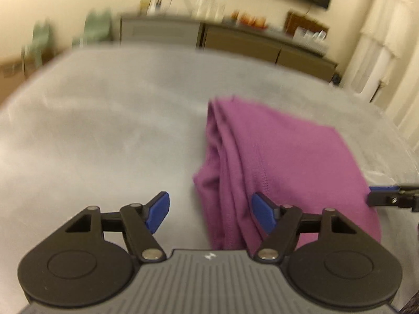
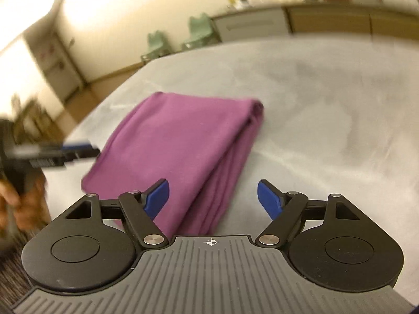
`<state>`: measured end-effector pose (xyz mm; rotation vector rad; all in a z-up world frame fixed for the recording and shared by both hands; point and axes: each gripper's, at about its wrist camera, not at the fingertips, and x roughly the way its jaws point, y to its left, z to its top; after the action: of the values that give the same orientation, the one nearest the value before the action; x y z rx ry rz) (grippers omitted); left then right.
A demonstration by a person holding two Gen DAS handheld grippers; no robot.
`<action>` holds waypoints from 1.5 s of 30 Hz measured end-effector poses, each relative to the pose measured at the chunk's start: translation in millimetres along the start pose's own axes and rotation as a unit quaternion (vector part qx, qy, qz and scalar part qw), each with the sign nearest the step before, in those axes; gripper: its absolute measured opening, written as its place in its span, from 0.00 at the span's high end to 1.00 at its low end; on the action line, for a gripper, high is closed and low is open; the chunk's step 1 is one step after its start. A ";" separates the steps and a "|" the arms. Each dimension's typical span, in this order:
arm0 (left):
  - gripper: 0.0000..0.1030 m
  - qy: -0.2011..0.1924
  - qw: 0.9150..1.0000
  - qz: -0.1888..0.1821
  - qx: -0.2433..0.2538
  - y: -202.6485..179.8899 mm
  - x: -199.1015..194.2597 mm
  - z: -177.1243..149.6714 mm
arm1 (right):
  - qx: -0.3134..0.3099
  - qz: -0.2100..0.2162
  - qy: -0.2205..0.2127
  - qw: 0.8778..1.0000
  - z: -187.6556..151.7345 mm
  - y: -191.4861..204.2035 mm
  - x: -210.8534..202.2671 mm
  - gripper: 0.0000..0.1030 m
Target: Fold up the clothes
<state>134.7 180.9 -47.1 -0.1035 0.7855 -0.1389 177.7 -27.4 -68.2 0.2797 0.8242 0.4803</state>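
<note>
Your left gripper (image 1: pixel 210 213) hovers low over the near edge of the folded purple garment (image 1: pixel 275 162), fingers spread wide and holding nothing. Your right gripper (image 2: pixel 213 200) hovers at the garment's opposite side, also spread wide and empty. There is one garment, folded in layers, and two grippers. The garment lies on a grey table (image 1: pixel 104 130). Beyond the garment stand long brown cabinets (image 1: pixel 235 41) along a cream wall, with two pale green chairs (image 2: pixel 180 39) nearby; the background is blurred.
</note>
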 end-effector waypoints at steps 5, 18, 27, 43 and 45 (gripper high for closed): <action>0.30 0.033 0.999 -0.005 -0.039 -3.2 24.2 11.7 | 0.063 0.058 0.010 0.996 5.2 -8.3 25.4 0.34; 0.40 0.049 0.997 -0.045 -0.037 -16.1 58.2 22.3 | 0.067 0.031 -0.007 0.997 17.2 1.1 35.8 0.30; 0.73 -0.011 0.998 -0.057 -0.006 -80.3 58.8 63.3 | 0.020 -0.003 -0.068 0.997 44.7 12.6 6.0 0.68; 0.63 0.019 0.994 -0.078 0.078 -214.4 164.2 80.5 | 0.009 -0.127 -0.031 0.991 92.8 -136.8 -14.6 0.59; 0.60 0.021 0.994 -0.085 0.069 -210.8 160.5 86.4 | 0.003 -0.137 -0.033 0.990 94.7 -130.7 -23.9 0.44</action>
<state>290.1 -49.5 -67.9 -0.0358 0.8068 -0.3569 274.6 -156.8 -46.0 0.1822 0.7853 0.2099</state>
